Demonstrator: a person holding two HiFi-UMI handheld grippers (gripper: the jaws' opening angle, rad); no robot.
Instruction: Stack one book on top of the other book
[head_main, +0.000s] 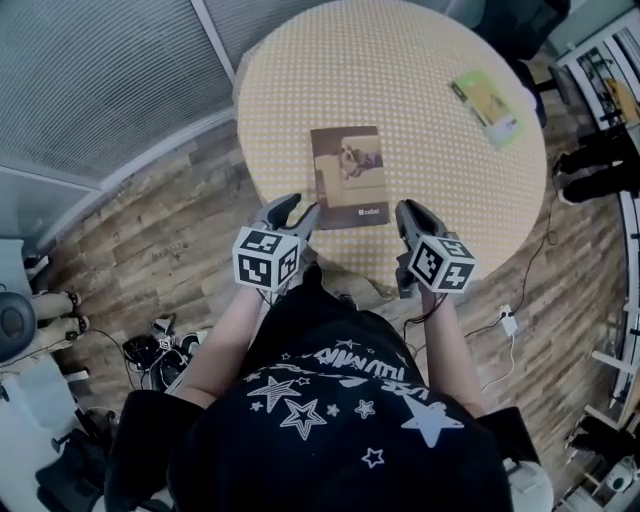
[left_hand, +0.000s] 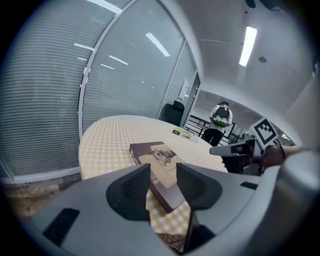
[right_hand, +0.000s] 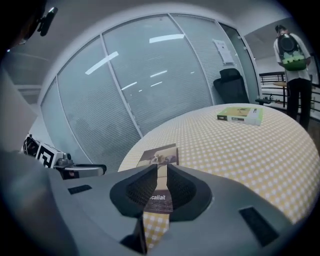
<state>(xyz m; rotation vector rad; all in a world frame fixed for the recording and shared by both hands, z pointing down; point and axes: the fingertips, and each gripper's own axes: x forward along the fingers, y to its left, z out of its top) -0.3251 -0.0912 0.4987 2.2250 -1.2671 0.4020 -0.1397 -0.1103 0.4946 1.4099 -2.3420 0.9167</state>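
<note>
A brown book (head_main: 348, 175) with a dog picture lies flat near the front of the round table (head_main: 300, 90), which has a yellow checked cloth. A green book (head_main: 487, 107) lies at the table's far right. My left gripper (head_main: 297, 210) hovers at the brown book's near left corner, its jaws open with nothing between them. In the left gripper view the brown book (left_hand: 155, 155) shows just beyond the gripper (left_hand: 163, 172). My right gripper (head_main: 408, 210) is just right of the book's near edge, shut and empty. Past the right gripper (right_hand: 161, 172) lie the brown book (right_hand: 160, 155) and the green book (right_hand: 240, 115).
A glass partition with blinds (head_main: 90, 80) runs behind and left of the table. Cables and gear (head_main: 150, 350) lie on the wood floor at the left. A person with a backpack (right_hand: 290, 55) stands far off, near a dark chair (right_hand: 230, 82).
</note>
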